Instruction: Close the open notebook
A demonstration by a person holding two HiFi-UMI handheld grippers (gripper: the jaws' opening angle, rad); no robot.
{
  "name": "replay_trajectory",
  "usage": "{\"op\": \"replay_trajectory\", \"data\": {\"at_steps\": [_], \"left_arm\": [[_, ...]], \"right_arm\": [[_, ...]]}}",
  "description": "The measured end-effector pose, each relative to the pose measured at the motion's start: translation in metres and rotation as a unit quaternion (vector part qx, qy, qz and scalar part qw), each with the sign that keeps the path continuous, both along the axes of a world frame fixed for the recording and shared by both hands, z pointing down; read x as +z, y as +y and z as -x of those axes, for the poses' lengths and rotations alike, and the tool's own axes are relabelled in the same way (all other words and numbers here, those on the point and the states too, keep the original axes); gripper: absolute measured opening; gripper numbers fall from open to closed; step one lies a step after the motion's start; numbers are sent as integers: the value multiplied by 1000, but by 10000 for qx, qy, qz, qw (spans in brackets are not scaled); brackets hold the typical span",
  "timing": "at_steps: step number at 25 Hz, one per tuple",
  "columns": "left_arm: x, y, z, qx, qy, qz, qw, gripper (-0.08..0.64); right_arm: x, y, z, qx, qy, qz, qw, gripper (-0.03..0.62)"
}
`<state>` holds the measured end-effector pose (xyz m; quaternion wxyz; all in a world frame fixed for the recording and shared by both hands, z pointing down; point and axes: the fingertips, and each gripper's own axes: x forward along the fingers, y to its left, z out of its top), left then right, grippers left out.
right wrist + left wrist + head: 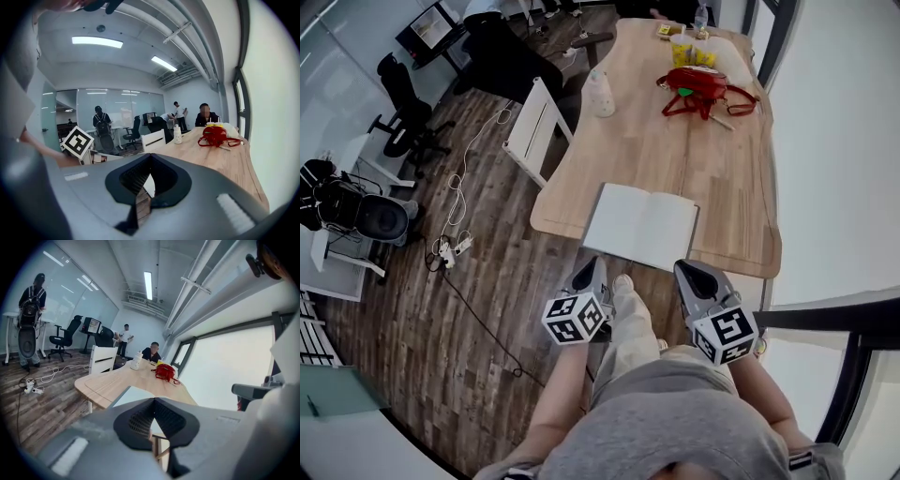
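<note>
An open notebook [642, 225] lies flat with its white pages up at the near edge of the wooden table [722, 178]. In the left gripper view the notebook [133, 393] shows as a pale sheet just past the jaw tips. My left gripper [592, 266] hangs short of the table's edge, near the notebook's left corner, with its jaws shut and nothing in them [153, 400]. My right gripper [685, 270] is level with it under the notebook's right corner, also shut and empty [150, 155]. Neither gripper touches the notebook.
A red bag [703, 89], a white bottle [600, 94] and yellow packets [689, 52] sit at the table's far end. A white chair [534, 131] stands at the table's left side. Cables [455, 225] trail over the wooden floor. People stand and sit in the background.
</note>
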<state>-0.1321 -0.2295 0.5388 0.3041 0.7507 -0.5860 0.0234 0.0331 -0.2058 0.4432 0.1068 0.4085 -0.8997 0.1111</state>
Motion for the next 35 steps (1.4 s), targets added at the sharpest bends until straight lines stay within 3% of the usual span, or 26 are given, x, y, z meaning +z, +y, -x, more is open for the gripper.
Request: {"op": "replay_trajectory", "data": {"at_steps": [11, 20, 22, 35], "left_arm": [[70, -38, 40, -341, 282, 738, 9963, 5], [111, -54, 69, -561, 263, 1149, 9914, 6], [118, -58, 71, -538, 298, 1216, 9907, 72], [151, -76, 86, -634, 669, 1510, 9842, 164]], "right_arm": [[24, -37, 25, -151, 93, 266, 9995, 2], [40, -62, 37, -171, 201, 467, 9986, 2], [42, -67, 39, -174, 214, 496, 9984, 2], [57, -79, 53, -268, 301, 667, 9970, 2]]}}
